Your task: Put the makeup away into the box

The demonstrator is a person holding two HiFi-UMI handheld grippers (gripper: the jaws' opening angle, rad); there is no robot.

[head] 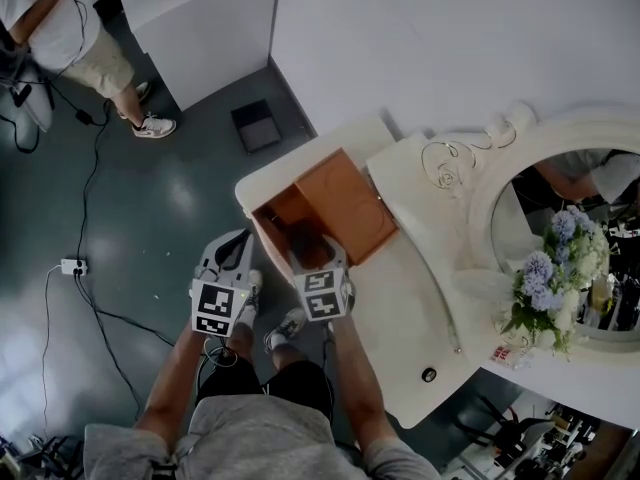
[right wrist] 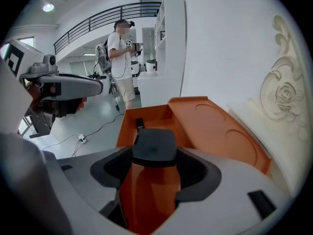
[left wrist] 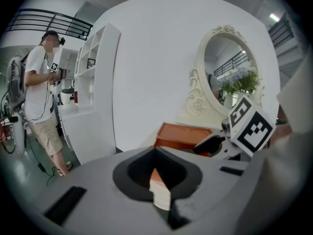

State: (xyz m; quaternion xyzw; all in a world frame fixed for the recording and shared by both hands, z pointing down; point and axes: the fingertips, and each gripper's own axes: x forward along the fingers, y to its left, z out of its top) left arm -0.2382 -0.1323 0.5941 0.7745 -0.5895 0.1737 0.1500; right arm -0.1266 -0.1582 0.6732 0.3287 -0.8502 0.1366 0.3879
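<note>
An open orange box (head: 290, 208) sits at the near-left corner of the white vanity table (head: 420, 318), its lid (head: 345, 203) folded back to the right. My right gripper (head: 305, 248) hangs over the box's inside, shut on an orange makeup bottle (right wrist: 146, 195) with a dark grey cap (right wrist: 154, 146). In the right gripper view the box (right wrist: 151, 124) lies just beyond the bottle, with a small dark item (right wrist: 140, 123) inside. My left gripper (head: 228, 253) hovers left of the table over the floor; its jaws (left wrist: 159, 190) meet with nothing between them.
An oval mirror (head: 560, 218) in an ornate white frame and a bunch of blue flowers (head: 550, 278) stand on the table's right. A person (head: 70, 38) stands at the far left by white shelving (left wrist: 90, 92). A power strip (head: 72, 266) and cables lie on the floor.
</note>
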